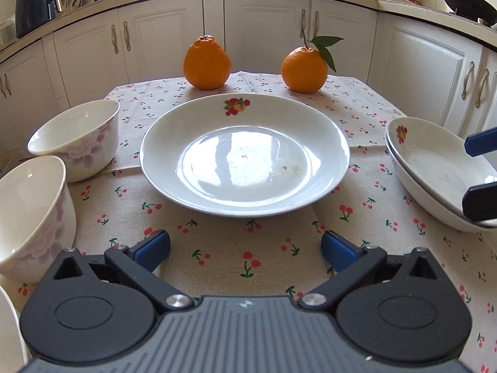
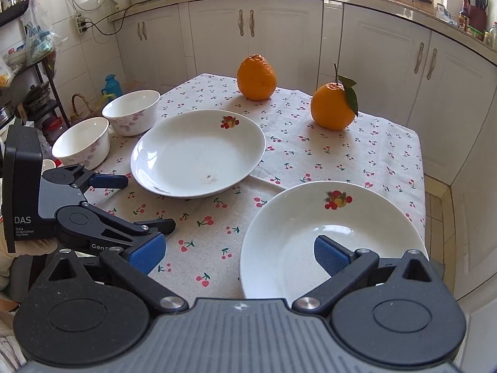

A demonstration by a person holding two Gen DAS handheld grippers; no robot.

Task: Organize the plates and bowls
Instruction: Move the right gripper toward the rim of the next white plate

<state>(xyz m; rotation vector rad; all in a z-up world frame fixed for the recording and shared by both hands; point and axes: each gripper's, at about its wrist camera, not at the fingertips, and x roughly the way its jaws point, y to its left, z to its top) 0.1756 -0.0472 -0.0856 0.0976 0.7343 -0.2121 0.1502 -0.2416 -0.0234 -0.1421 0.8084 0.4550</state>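
I held the left gripper with jaws spread and empty, just short of the centre plate on the bench. My right gripper, jaws also apart, straddled the near rim of the stacked plates right of centre. I judged the stacking step pending: next, close on a rim and lift level.

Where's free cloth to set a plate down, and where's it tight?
Free: the strip behind the right plate, up to the leafy orange, and the near cloth between the left gripper and the right plate. Tight: left edge, where two bowls crowd the centre plate.
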